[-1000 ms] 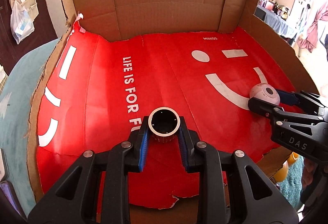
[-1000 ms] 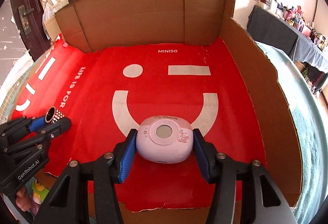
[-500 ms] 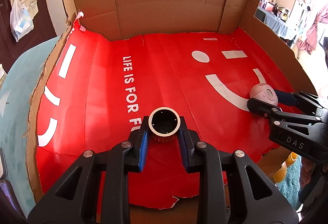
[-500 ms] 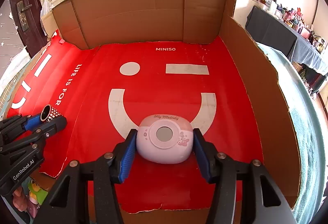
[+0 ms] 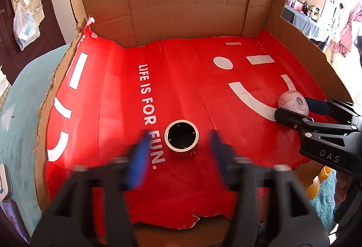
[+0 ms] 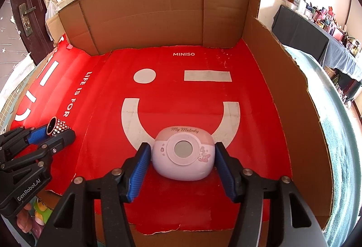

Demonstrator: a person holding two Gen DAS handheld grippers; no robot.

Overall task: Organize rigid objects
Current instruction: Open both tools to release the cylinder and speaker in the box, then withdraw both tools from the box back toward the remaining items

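we see a cardboard box (image 6: 294, 111) with its near side open and brown walls at the far side and right. over its floor lies a red sheet (image 6: 181, 93) printed in white: "miniso" at the far edge, a winking smiley in the middle, and "life is for fun." running along the left part.

the right tongs (image 6: 182, 170) reach in from the near edge; on their body, seen from the left wrist view, we read "das". their blue pads (image 6: 138, 175) are spread, with a slim gap on each side of the pink case (image 6: 183, 156), so they flank it without pinching it. the case rests on the sheet on the lower curve of the smile, lettered "my melody" along its far edge, with a round grey window and a small character figure on top.

the left tongs (image 5: 178, 156), marked "genrobot.ai" in the right wrist view, are blurred in their own view and spread wide. between and just beyond their pads the small studded cup (image 5: 181, 141) stands upright beside the word "fun.", touching neither pad.
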